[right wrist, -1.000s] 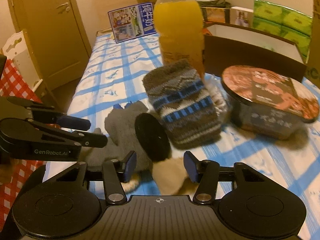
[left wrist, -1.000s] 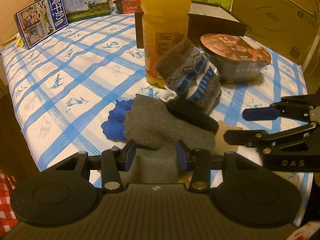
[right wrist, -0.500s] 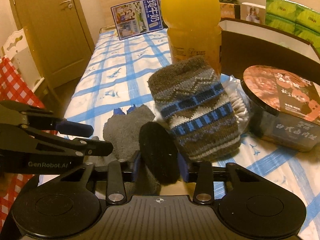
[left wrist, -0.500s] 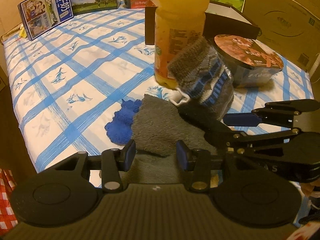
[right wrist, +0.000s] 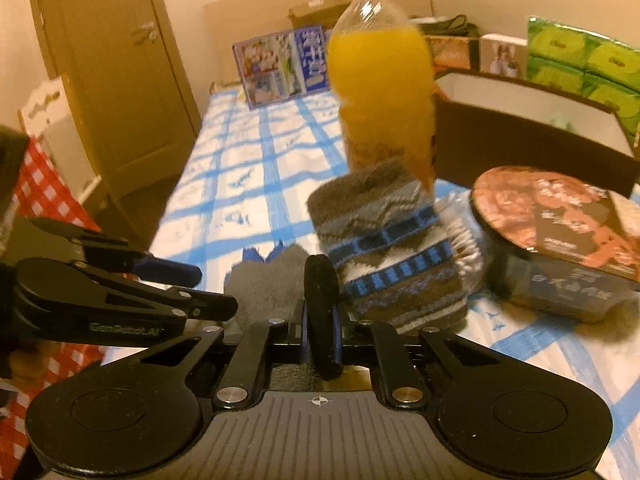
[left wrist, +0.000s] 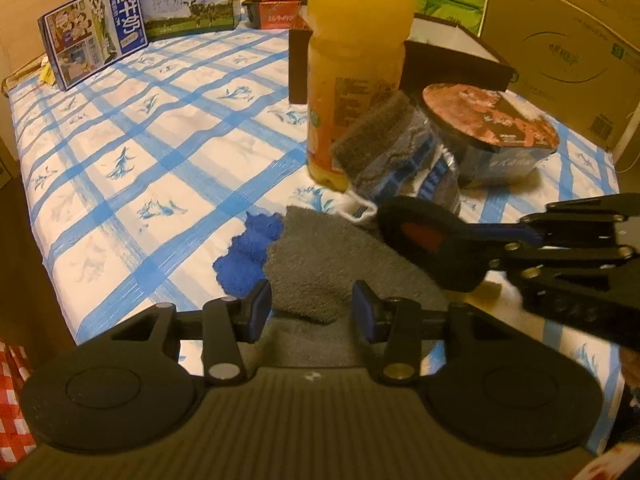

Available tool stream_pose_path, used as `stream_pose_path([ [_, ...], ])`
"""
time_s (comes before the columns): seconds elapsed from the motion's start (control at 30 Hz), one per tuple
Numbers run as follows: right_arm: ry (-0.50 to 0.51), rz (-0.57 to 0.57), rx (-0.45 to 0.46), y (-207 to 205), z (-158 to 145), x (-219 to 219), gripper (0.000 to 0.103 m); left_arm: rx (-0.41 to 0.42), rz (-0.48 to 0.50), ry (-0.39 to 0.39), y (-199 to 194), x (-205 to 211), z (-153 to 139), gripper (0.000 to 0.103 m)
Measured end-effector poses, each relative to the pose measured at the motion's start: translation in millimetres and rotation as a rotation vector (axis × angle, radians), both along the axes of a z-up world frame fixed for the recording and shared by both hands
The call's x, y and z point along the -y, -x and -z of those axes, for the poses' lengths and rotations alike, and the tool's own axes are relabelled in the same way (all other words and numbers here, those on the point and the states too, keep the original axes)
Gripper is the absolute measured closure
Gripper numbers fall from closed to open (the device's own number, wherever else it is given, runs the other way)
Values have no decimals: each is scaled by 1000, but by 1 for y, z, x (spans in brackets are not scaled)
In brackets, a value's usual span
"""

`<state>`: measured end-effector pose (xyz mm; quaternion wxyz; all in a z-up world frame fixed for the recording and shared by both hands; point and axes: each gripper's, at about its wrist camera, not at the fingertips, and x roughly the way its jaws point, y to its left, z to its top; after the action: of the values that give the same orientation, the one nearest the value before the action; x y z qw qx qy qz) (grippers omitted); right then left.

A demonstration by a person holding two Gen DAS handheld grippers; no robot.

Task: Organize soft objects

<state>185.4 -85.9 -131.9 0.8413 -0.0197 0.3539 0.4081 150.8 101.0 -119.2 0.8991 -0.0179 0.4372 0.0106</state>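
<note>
On the blue-checked bedsheet point(left wrist: 132, 152) lies a grey fuzzy cloth point(left wrist: 332, 256) with a blue fuzzy piece point(left wrist: 244, 252) at its left end. A grey, blue and white knitted sock point(left wrist: 400, 160) leans against the orange drink bottle point(left wrist: 356, 60). My left gripper point(left wrist: 312, 312) hovers open over the near edge of the grey cloth, its pads not touching it. My right gripper point(right wrist: 321, 332) is closing, and its pads press on a flat black soft piece point(right wrist: 320, 304) that stands on edge between them. In the left wrist view the black piece point(left wrist: 428, 248) hangs just above the cloth.
A lidded noodle bowl point(left wrist: 492, 124) stands right of the sock, with a dark open box point(left wrist: 452, 56) behind it. Milk cartons point(left wrist: 92, 36) and a large cardboard box point(left wrist: 560, 40) line the far side. A door point(right wrist: 120, 80) and a red checked cloth point(right wrist: 40, 192) lie left of the bed.
The right gripper's jaws have come together on the black soft piece, which now stands edge-on between them and sits slightly higher. The left gripper has stayed put.
</note>
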Motion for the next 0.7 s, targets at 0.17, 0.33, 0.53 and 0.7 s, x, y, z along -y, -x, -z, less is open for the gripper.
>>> stream_pose_path([
  [0.17,-47,87,-8,-1,-15,32,92,35,38,7,-7,7,-7,61],
  [0.33,-18,194,-20,-7,-18,62,92,57,75,5,-23,14,-7,56],
  [0.53,0,309,-43,-20,-18,101,92,78,100,2,-50,15,-3,46],
  [0.7,2,370,-47,-26,-18,122,92,97,120,28,-74,14,3,44],
])
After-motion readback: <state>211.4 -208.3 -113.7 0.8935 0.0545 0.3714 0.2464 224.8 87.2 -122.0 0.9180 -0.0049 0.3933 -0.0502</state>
